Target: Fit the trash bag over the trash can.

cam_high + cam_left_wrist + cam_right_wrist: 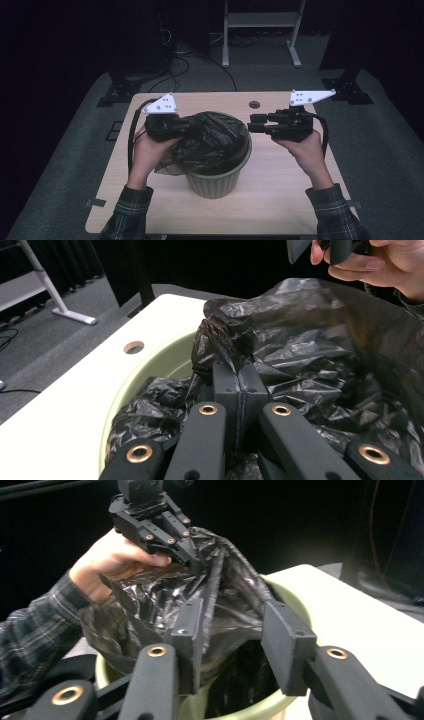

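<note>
My left claw [239, 375] is clenched on a bunched fold of the black bin bag [320, 345], its two jaws pressed flat together with the plastic pinched between them and rising in a crumpled peak just above the tips. From above, that same left claw [186, 125] sits over the near left part of the bag [210, 140], my left hand [147, 155] under it. The bag lies in and over the pale green bin [215, 182], which stands upright near the middle of the table [280, 195]; much of the plastic is heaped over the left side of the rim and spills down outside it.

My right claw [232, 640] is released, jaws spread apart, the bag's raised edge [220, 580] between and beyond them, untouched as far as I can tell. In the high view it [254, 123] hovers just right of the bin's rim, pointing toward the bag.

Farther off, a round hole [254, 105] marks the table's far edge.
</note>
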The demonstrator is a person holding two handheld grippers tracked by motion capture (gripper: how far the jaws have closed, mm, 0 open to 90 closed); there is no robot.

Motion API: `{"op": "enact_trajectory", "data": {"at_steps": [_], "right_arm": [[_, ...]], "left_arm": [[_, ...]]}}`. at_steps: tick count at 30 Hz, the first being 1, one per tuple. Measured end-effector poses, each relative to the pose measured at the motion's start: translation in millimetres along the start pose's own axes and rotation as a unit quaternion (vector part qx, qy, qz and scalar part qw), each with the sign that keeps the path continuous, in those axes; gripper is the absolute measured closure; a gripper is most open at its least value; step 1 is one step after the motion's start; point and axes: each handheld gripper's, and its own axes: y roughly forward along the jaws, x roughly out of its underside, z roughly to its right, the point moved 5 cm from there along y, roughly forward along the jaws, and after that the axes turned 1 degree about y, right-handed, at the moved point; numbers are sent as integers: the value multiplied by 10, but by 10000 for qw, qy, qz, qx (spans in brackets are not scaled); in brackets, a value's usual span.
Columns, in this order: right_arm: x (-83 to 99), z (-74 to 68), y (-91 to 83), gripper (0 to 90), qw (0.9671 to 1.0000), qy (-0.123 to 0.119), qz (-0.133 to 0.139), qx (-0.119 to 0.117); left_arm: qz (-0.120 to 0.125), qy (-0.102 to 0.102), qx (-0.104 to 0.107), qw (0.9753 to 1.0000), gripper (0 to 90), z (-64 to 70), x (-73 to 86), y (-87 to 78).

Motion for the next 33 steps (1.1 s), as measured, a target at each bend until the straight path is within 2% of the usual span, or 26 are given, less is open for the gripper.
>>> {"op": "enact_trajectory", "data": {"at_steps": [3,5,7,8,9,10,12,13,15,16,17,18,19,20,21,22,23,24,26,28,30,31,32,33], "right_arm": [[36,9,10,593,9999,99,-34,-11],[74,22,32,593,9999,90,-116,54],[124,55,72,605,9996,195,-202,96],[139,61,83,635,9995,210,-233,97],[173,66,109,749,9993,194,-296,107],[173,66,109,749,9993,194,-296,107],[191,53,129,897,9993,37,-344,133],[190,47,131,900,9993,-13,-341,161],[170,73,114,900,9988,-80,-319,355],[170,73,114,900,9988,-80,-319,355],[156,144,65,900,9978,-80,-325,570],[156,144,65,900,9978,-80,-325,570],[142,209,17,900,9968,-87,-265,751],[142,209,17,900,9968,-87,-265,751],[122,292,-19,900,9942,-131,-308,1026],[122,292,-19,900,9942,-131,-308,1026],[88,398,-56,900,9907,-145,-379,1298],[88,398,-56,900,9907,-145,-379,1298],[52,499,-77,900,9875,-203,-423,1506],[44,609,-90,900,9823,-232,-524,1782],[76,693,-88,900,9792,-231,-600,1925],[93,714,-89,900,9812,-130,-554,1844],[87,651,-109,827,9869,-55,-294,1583],[87,651,-109,827,9869,-55,-294,1583]], "left_arm": [[1,11,27,10000,898,10,-8,11],[16,12,25,10000,898,13,-14,8],[35,6,28,10000,898,14,-17,-6],[53,6,36,10000,898,14,-18,-12],[65,4,41,10000,898,15,-19,-19],[65,3,46,10000,898,15,-18,-23],[52,13,39,10000,898,13,-11,-38],[61,3,41,10000,898,12,-6,-50],[108,-16,28,9999,898,2,5,-110],[108,-16,28,9999,898,2,5,-110],[121,-20,4,9999,898,-3,10,-134],[138,-34,-2,9999,898,-4,14,-156],[133,-42,-3,9999,898,-6,20,-176],[134,-45,-24,9999,898,-12,27,-192],[133,-51,-26,9999,898,-18,35,-206],[128,-63,-40,9999,898,-24,44,-218],[127,-71,-51,9999,898,-32,53,-229],[126,-86,-55,9999,898,-36,60,-239],[124,-103,-96,9998,899,-44,76,-256],[151,-128,-107,9997,898,-60,96,-276],[165,-171,-121,9996,898,-79,122,-285],[154,-186,-121,9996,899,-82,134,-283],[157,-196,-118,9996,898,-80,141,-271],[142,-196,-108,9996,898,-78,146,-261]]}}
